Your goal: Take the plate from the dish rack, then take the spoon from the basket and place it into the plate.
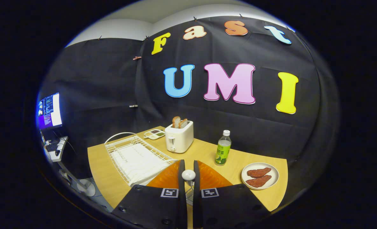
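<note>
White rounded spoon end (188, 175) sits pinched between the 2 fingers of the gripper (188, 174), jaws nearly together and both pressing on it, with the rest of the spoon hanging below in the narrow gap and mostly hidden. So the spoon looks already taken; no basket can be made out from this angle. Round white plate (260, 176) lies flat on the light wooden table (204, 152), ahead and to the right of the fingers, well apart from them, carrying 2 reddish-brown flat pieces of food. White wire dish rack (134, 157) lies ahead to the left, nothing standing in it. Beyond the fingers: white toaster (179, 136) with 2 bread slices sticking up, a small divided tray (155, 134) just left of it, a green-labelled plastic bottle (223, 148) upright between toaster and plate. Step judged: carrying the spoon to the plate, late in the task. Next move calls for swinging right over the plate, lowering, then releasing beside the food.
</note>
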